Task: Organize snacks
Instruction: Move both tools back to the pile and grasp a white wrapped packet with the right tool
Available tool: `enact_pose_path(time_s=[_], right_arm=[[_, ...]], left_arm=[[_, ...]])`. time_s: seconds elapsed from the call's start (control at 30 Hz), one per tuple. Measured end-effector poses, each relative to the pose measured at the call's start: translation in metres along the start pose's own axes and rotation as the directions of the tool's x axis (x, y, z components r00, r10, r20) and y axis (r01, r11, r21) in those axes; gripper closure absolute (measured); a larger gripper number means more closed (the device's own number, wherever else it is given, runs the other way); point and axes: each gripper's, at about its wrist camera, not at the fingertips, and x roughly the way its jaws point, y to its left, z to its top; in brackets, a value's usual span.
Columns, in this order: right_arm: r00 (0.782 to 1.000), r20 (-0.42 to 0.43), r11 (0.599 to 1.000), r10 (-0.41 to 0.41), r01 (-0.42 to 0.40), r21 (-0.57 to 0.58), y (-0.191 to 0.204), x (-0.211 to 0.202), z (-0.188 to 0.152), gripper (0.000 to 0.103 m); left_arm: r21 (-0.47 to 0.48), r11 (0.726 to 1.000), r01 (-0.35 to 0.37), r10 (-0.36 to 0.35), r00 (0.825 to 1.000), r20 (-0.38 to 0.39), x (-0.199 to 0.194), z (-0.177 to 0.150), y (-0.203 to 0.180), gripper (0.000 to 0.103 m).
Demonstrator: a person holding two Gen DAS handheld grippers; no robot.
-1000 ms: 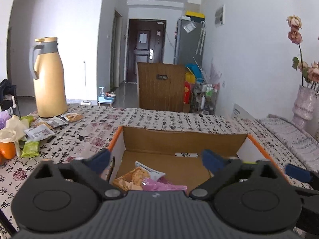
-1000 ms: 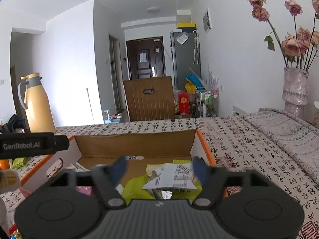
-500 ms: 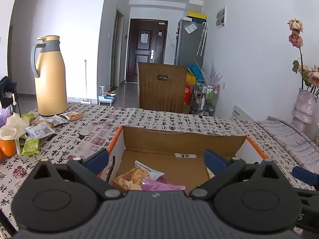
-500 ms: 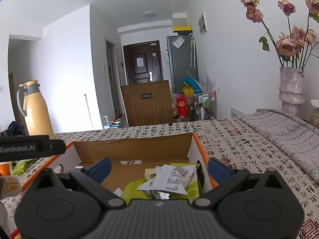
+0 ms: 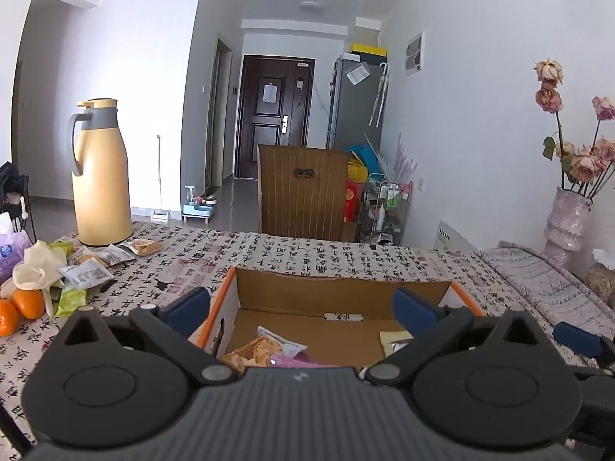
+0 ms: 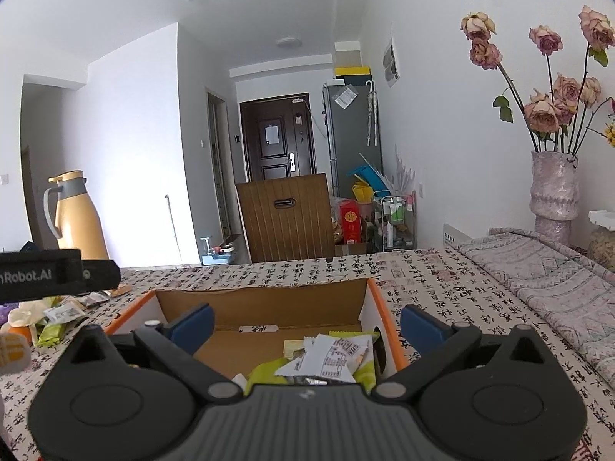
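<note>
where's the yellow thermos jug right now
The yellow thermos jug stands at the table's far left edge in both wrist views, just behind the loose snack packets, well left of the cardboard box.

R gripper jaws wide apart, nothing btwn pads. Just ahead & below: open box w/ snack packs piled at its near right side. Left gripper pokes in at far left. More packs on table, left of box. Flask far left, vase far right.
</note>
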Motion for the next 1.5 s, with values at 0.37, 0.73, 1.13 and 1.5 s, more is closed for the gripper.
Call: enact_pose_path(time_s=[0.37, 0.73, 1.13, 1.5], right_arm=[[1.000, -0.028, 1.000, -0.011, 0.010, -0.021, -0.009, -0.028, -0.013, 0.000], [0.994, -0.111, 0.999, -0.024, 0.018, -0.049, -0.023, -0.046, -0.038, 0.000], [0.976, -0.209, 0.996, -0.060, 0.045, -0.076, -0.034, -0.049, -0.067, 0.000], [0.960, -0.257, 0.993, -0.110, 0.095, -0.070, -0.046, -0.049, -0.076, 0.000]], left_arm=[[0.029, 1.000, -0.001, 0.002, 1.000, -0.026, -0.021, -0.015, 0.008, 0.000], [0.055, 0.998, -0.006, 0.011, 0.995, -0.098, -0.033, -0.047, 0.025, 0.000], [0.065, 0.998, -0.005, 0.017, 0.983, -0.185, -0.035, -0.080, 0.039, 0.000], [0.030, 0.999, -0.018, 0.024, 0.973, -0.229, -0.018, -0.103, 0.050, 0.000]])
